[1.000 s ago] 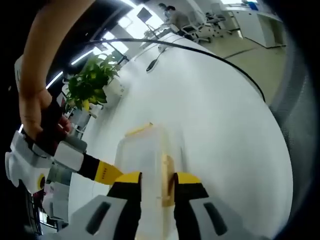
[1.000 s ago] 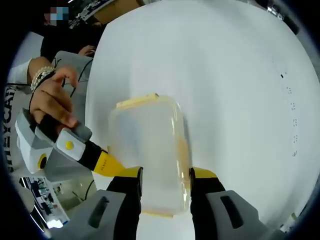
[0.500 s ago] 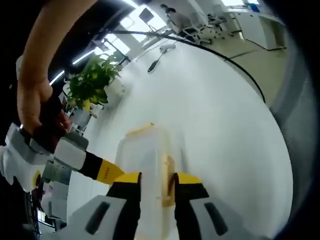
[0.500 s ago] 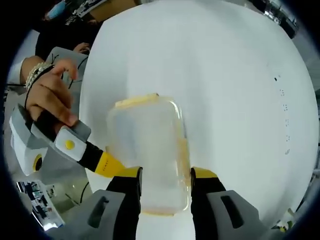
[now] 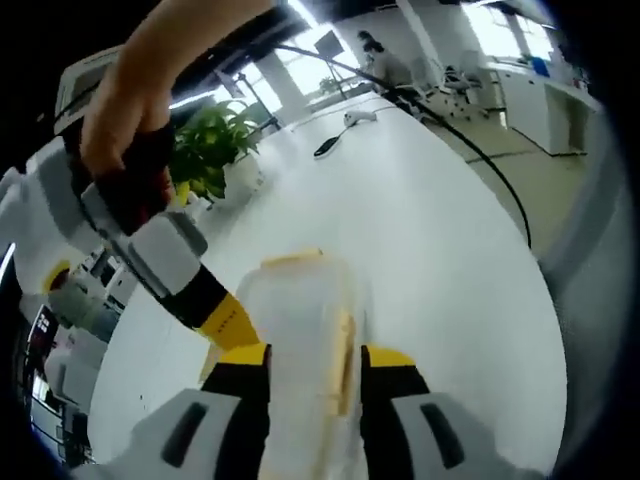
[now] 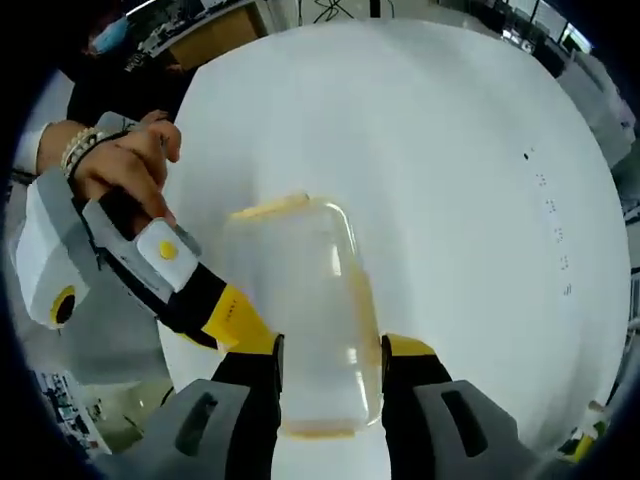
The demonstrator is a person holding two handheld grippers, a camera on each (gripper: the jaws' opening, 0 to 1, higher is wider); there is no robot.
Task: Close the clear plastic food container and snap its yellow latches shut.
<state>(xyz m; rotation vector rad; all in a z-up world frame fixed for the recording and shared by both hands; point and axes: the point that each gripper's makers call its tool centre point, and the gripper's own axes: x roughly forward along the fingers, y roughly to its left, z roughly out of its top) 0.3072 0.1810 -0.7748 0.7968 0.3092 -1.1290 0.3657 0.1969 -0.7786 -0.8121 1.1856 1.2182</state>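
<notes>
A clear plastic food container (image 5: 300,300) with yellow latches lies on the round white table (image 5: 430,220). My left gripper (image 5: 315,365) is shut on its near end, and a yellow latch (image 5: 343,360) sits just inside the right jaw. In the right gripper view, the container (image 6: 300,300) lies lengthwise between the jaws of my right gripper (image 6: 330,355), which is shut on it. A yellow latch (image 6: 268,208) shows at its far end. The other gripper's yellow-tipped finger (image 5: 228,325) (image 6: 238,320) touches the container's left side in both views, with a hand (image 6: 120,165) holding that gripper.
A potted green plant (image 5: 210,150) stands at the table's far left edge. A black cable (image 5: 500,190) runs along the right rim, and a small dark tool (image 5: 340,135) lies far back. People sit at desks in the background (image 5: 385,60). The table (image 6: 470,200) is bare to the right.
Both views have shifted. The other gripper and the hand on it now loom larger and closer at the left of each view. The container stays between the jaws.
</notes>
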